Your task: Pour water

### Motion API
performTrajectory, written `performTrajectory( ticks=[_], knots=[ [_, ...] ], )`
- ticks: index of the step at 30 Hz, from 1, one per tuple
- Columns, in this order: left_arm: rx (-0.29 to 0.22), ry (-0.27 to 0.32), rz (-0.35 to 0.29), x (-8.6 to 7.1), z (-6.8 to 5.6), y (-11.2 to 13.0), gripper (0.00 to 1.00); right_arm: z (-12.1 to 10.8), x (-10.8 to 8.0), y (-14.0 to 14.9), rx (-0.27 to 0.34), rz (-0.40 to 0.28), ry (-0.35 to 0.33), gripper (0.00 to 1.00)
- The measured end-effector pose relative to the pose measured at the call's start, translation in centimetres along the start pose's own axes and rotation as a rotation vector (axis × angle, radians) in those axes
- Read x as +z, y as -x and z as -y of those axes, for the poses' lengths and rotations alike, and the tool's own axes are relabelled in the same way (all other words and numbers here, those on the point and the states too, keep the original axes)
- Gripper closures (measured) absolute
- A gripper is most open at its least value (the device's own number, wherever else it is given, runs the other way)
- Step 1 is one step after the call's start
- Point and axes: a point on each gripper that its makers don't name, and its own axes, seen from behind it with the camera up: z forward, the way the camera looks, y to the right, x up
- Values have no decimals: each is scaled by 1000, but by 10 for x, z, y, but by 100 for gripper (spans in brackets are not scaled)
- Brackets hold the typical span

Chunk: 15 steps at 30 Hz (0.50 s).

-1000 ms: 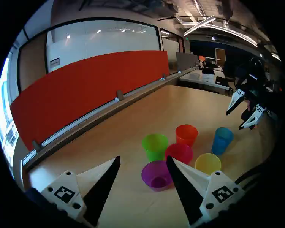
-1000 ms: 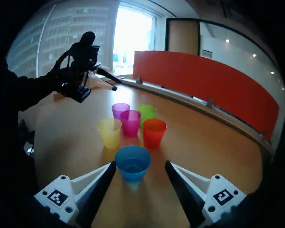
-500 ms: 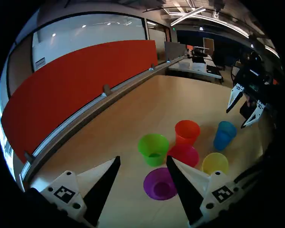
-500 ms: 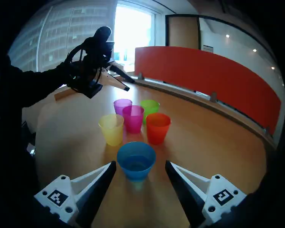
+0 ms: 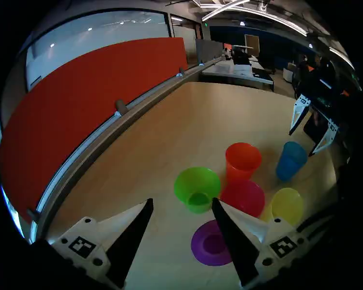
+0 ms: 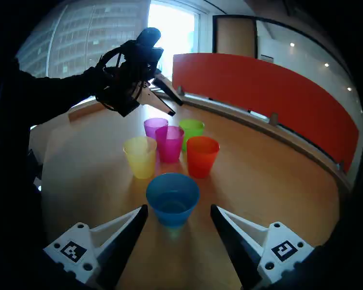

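Blue cup stands with the far right gripper just behind it. Left gripper hangs spread near the green cup, well apart from the blue cup, probably waiting. Right gripper view: the blue cup, holding some water, sits between spread fingers, untouched, seemingly lined up for grasping.

Window glare, dim fg, fisheye warp

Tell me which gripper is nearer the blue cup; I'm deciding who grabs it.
Right. The right gripper has the blue cup just ahead of its open fingers; the left gripper hovers beyond the other cups.
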Motion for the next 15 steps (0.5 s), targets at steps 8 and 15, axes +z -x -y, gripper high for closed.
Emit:
performTrajectory(
  ticks=[8,15],
  knots=[
    [34,46,42,12,-9,0,10,4,5,5,-5,15,-13,0],
    [59,75,84,21,-15,3,10,3,9,9,6,21,-15,0]
  ],
)
